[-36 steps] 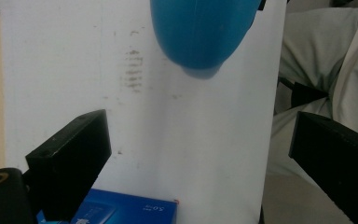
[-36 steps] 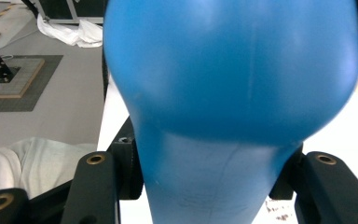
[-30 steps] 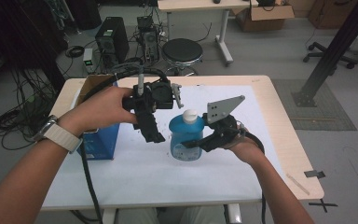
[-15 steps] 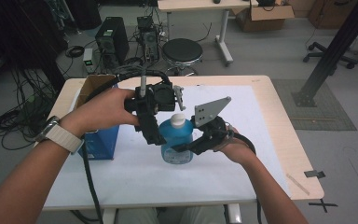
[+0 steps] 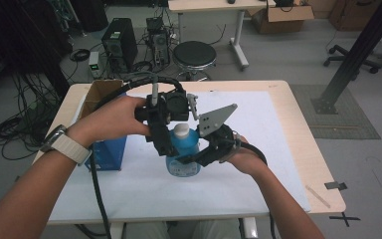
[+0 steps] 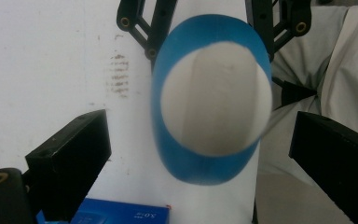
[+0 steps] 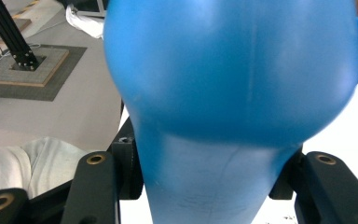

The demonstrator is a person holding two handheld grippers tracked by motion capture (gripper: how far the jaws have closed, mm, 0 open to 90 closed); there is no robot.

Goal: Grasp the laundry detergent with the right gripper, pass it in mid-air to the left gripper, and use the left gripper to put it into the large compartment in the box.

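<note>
1. Holding the blue bottle (image 5: 181, 154) by its lower body, the right gripper (image 5: 195, 158) is clamped narrow on it, jaws pressing the plastic from either side, as the right gripper view confirms with the blue bottle (image 7: 223, 93) swelling up between the black jaws

2. Shifting since a second ago, the bottle and the right hand (image 5: 246, 158) are sitting further toward the left of the white sheet (image 5: 258, 139), now directly beneath the left gripper (image 5: 165, 144), where earlier they stood off to its side

3. Meaning, as I judge it, that the person is lining up the white cap (image 5: 181, 130) for the left gripper to take hold and twist

4. Hovering over the top, the left gripper (image 6: 200, 154) is standing wide, its 2 jaws well apart on either side of the cap (image 6: 214, 98) and touching nothing

5. Standing close to upright, the bottle is keeping its long axis near vertical, cap pointing up toward the left gripper's camera, base just above or on the sheet; I cannot tell which

6. Sitting at the table's left edge, the blue box (image 5: 107, 152) is staying clear of the work
</note>
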